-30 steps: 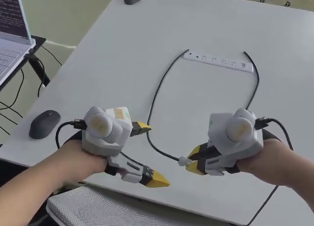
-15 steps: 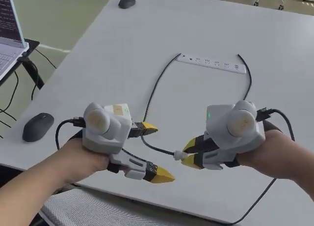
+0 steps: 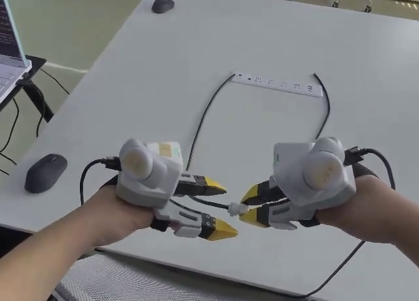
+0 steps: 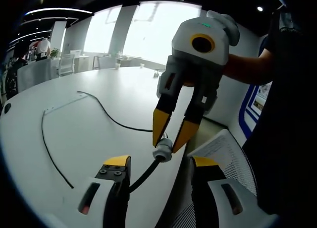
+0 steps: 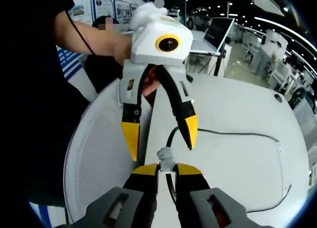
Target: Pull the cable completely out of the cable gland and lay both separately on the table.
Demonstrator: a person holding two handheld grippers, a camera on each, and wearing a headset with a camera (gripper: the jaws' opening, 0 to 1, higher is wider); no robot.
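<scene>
A small white cable gland (image 3: pixel 234 209) sits on the end of a black cable (image 3: pixel 198 131), just above the near edge of the white table (image 3: pixel 131 91). My right gripper (image 3: pixel 244 208) is shut on the gland (image 5: pixel 166 161), its yellow tips pinching the gland's sides. My left gripper (image 3: pixel 221 206) faces it from the left, open. Its jaws straddle the cable (image 4: pixel 143 176) just behind the gland (image 4: pixel 162 149) without touching it. In the left gripper view the right gripper (image 4: pixel 171 134) comes down onto the gland. In the right gripper view the left gripper (image 5: pixel 161 135) is spread wide.
The cable curves back across the table towards a white power strip (image 3: pixel 275 83). One dark mouse (image 3: pixel 44 172) lies at the left edge and another (image 3: pixel 162 5) at the far end. A laptop (image 3: pixel 10 49) stands off to the left. A mesh chair seat (image 3: pixel 131 281) is below the table edge.
My left gripper has moved right and now straddles the cable by the gland. The right gripper has shifted slightly left, still holding the gland. The gap between the two has closed.
</scene>
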